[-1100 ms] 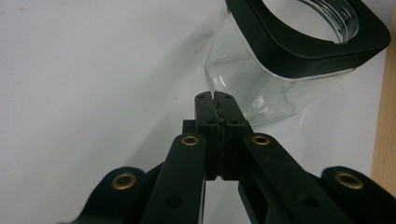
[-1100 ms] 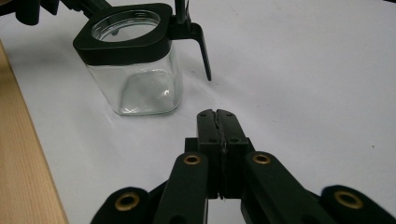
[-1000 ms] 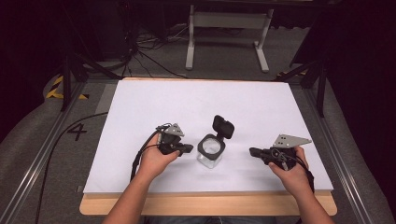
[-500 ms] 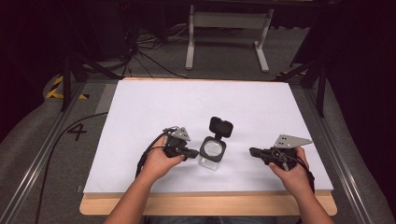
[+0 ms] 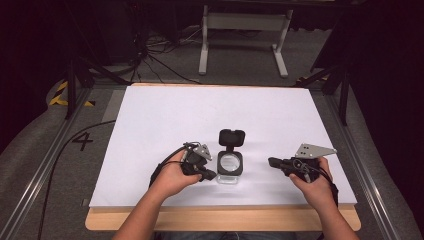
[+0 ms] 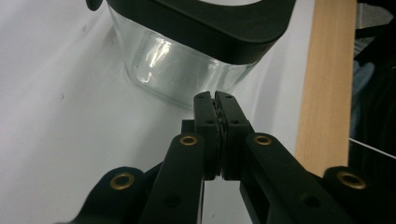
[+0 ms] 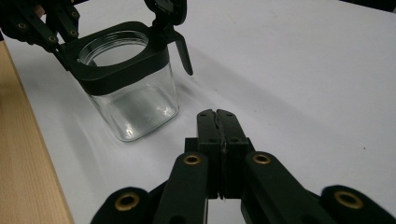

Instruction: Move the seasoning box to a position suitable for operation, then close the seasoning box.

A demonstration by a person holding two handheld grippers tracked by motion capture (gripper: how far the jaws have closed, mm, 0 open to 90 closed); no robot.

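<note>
**Open jar sits between 2 closed grippers**

The glass jar (image 5: pixel 230 167) stands upright near the front of the white table (image 5: pixel 150 130), its hinged black lid (image 5: pixel 232 137) flipped back and away from the person. The left gripper (image 5: pixel 209 175), jaws pressed together on nothing, is right at the jar's left wall and much nearer. The right gripper (image 5: pixel 272 162), also closed and empty, waits well apart, pointing toward it.

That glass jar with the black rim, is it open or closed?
Open. The jar stands upright with its hinged lid flipped back, and the round mouth is uncovered.
</note>
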